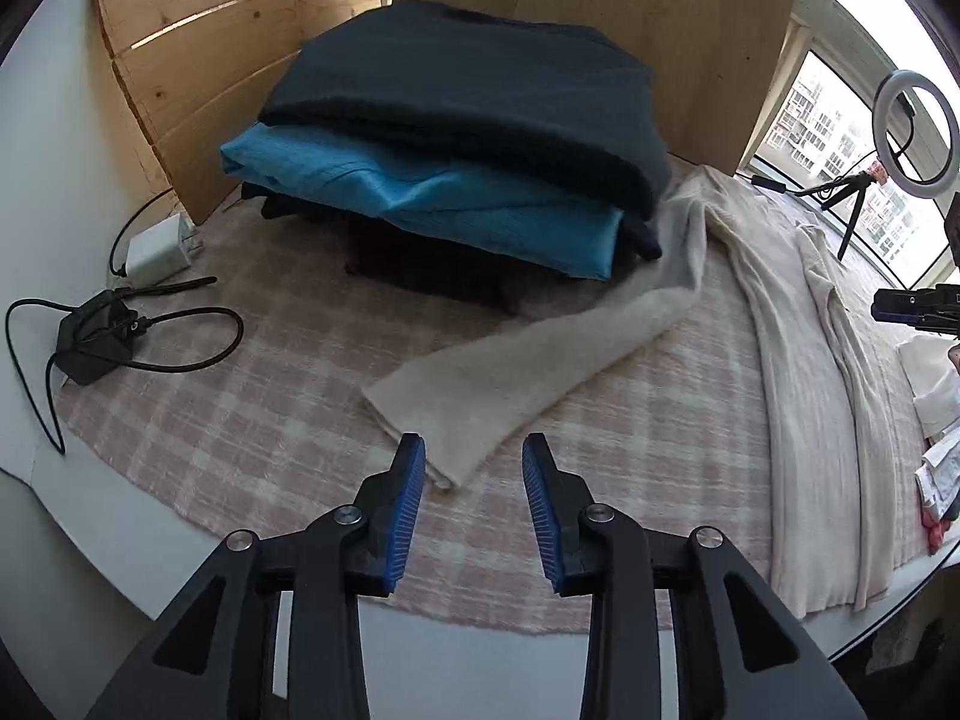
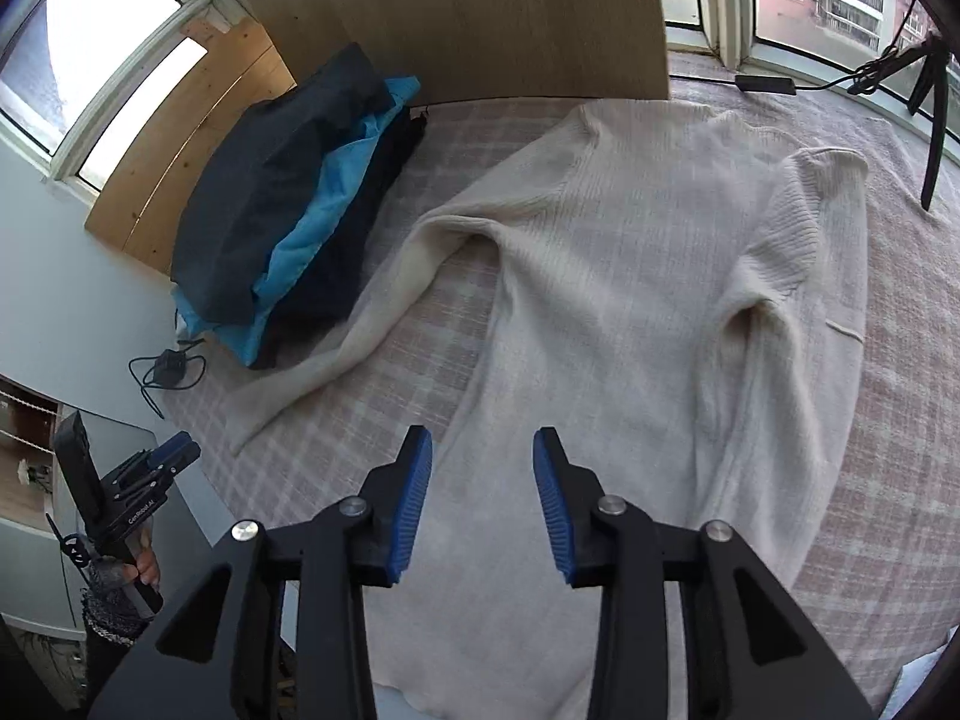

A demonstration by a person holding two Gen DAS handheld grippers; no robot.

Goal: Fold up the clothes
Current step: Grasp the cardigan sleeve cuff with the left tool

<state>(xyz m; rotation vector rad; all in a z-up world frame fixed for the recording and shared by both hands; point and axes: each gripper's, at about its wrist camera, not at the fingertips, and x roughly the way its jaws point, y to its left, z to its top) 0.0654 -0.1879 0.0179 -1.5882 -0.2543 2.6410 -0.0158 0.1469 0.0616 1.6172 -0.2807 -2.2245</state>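
Note:
A cream knit sweater lies spread flat on the pink checked cloth, collar toward the far side. Its left sleeve stretches out toward the table's left front, and the cuff end lies just ahead of my left gripper, which is open and empty above the cloth. My right gripper is open and empty, hovering over the sweater's lower body near the hem. The right sleeve is folded in over the body. The left gripper also shows in the right wrist view at the table's left edge.
A stack of folded clothes, dark navy over blue, sits at the back left against wooden boards. A white charger and a black adapter with cables lie at the left. A ring light on a tripod stands at the right by the window.

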